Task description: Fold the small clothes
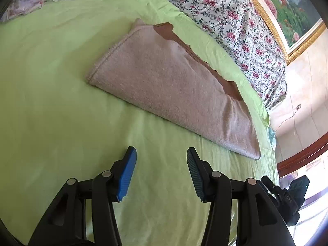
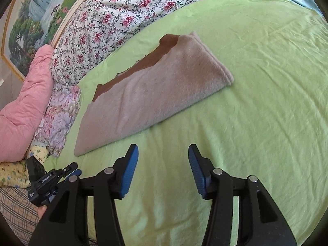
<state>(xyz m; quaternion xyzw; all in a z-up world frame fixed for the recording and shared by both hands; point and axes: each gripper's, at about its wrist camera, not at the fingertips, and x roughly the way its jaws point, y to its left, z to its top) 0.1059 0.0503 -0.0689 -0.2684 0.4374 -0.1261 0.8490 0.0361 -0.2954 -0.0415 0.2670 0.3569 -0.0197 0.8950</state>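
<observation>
Left wrist view: the left gripper (image 1: 161, 153) hangs over bare green sheet (image 1: 51, 82), jaws spread apart, nothing between them.
Garment here: a beige knit garment (image 1: 164, 82) lies ahead and a bit right, already doubled over lengthwise into a long strip — a brown layer (image 1: 166, 31) peeks out along its far edge, so the halves don't line up perfectly.
Near end: the stitched hem sits at the strip's left end, well clear of the pads.
Right wrist view: the right gripper (image 2: 163, 153) is also wide open and empty over the sheet, just short of the strip's near long edge.
Background: floral quilt (image 2: 114, 10) and pink duvet (image 2: 22, 102) behind, not touching the fold as far as I can tell.
Step, my guess: the crosswise fold — one end over the other.
How I'd do it: pinch both layers at one end's corners, one claw per corner, lift low, carry it over, lay it edge to edge.
Watch out: knit looks floppy, so grabbing only the top layer would peel the fold open.
</observation>
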